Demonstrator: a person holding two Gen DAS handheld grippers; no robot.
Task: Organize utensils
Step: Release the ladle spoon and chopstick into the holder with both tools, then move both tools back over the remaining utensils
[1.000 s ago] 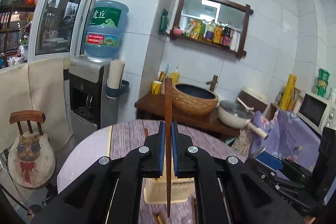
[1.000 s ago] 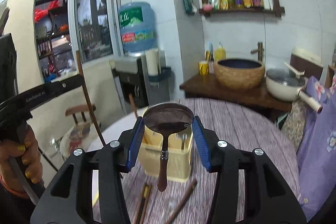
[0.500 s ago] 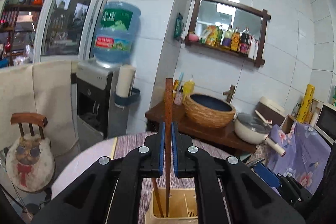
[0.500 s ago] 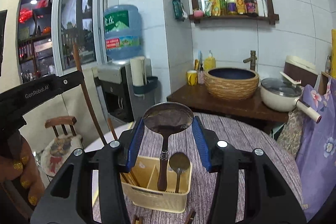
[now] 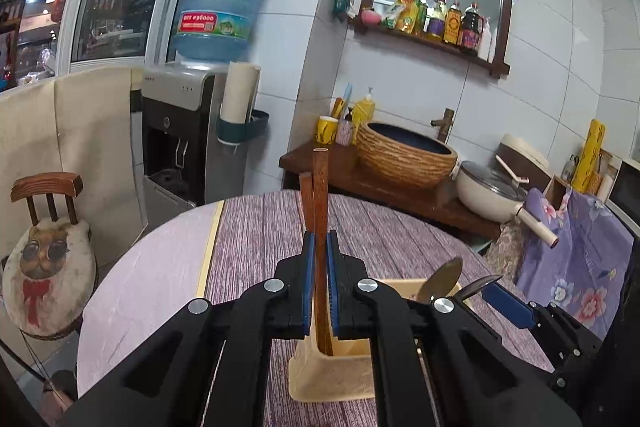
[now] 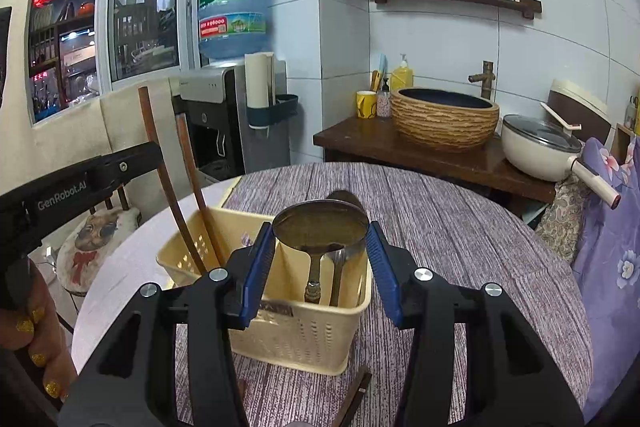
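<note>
My left gripper (image 5: 320, 243) is shut on a brown wooden chopstick (image 5: 320, 187) that stands upright, its lower end inside the yellow utensil basket (image 5: 332, 375). A second chopstick (image 5: 305, 199) leans just behind it in the same compartment. My right gripper (image 6: 320, 231) is shut on the round bowl of a metal spoon (image 6: 320, 223), whose handle hangs down into the basket's (image 6: 296, 339) right compartment. Another spoon (image 6: 345, 197) stands behind it. In the right wrist view both chopsticks (image 6: 160, 163) rise from the basket's left compartment.
The basket sits on a round table with a purple striped cloth (image 6: 440, 227). A loose chopstick (image 6: 356, 395) lies in front of the basket. Behind are a woven basin (image 6: 444, 123), a white pot (image 6: 536, 147), a water dispenser (image 5: 188, 131) and a cat-cushion chair (image 5: 44, 267).
Both grippers have come down and forward over the basket. The chopstick and the spoon's handle, held above it before, now reach into its compartments.
</note>
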